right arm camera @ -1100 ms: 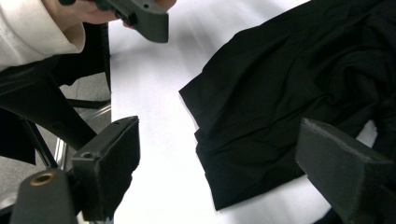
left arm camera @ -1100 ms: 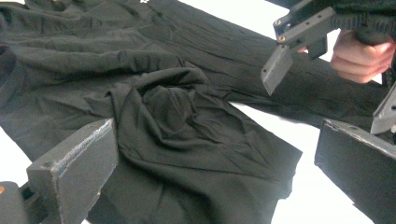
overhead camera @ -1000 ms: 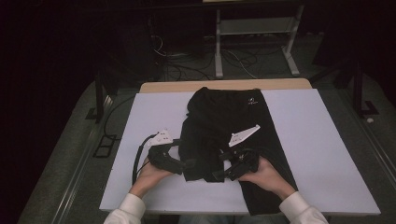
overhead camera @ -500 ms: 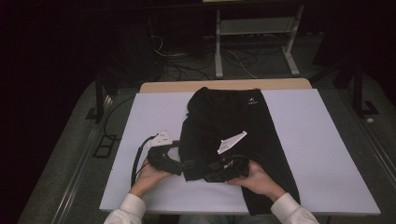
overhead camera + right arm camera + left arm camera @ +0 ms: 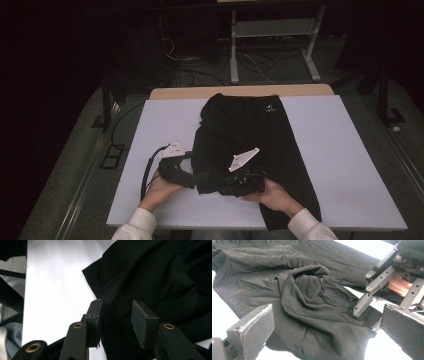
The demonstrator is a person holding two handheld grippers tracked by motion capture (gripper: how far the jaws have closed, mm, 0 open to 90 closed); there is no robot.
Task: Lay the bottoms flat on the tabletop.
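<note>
One black garment [image 5: 250, 140] lies mid-frame on my desk [image 5: 340, 150]. Two hand-held grippers: my left hand-held gripper [image 5: 322, 335] gapes wide over bunched cloth; my right hand-held gripper [image 5: 116, 322] has been closing, cloth between its jaws, though whether the pads pinch it I cannot tell.

sleeves [image 5: 137, 226]: white cuffs | fingers [image 5: 145, 323]: black, brass rivets | cable [image 5: 148, 170]: black

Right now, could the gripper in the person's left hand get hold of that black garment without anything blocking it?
Probably yes. The left gripper has its jaws wide apart with a bunched fold of the black garment lying right between them. The right gripper works the cloth's near edge beside it, but it doesn't seem to block the way.
</note>
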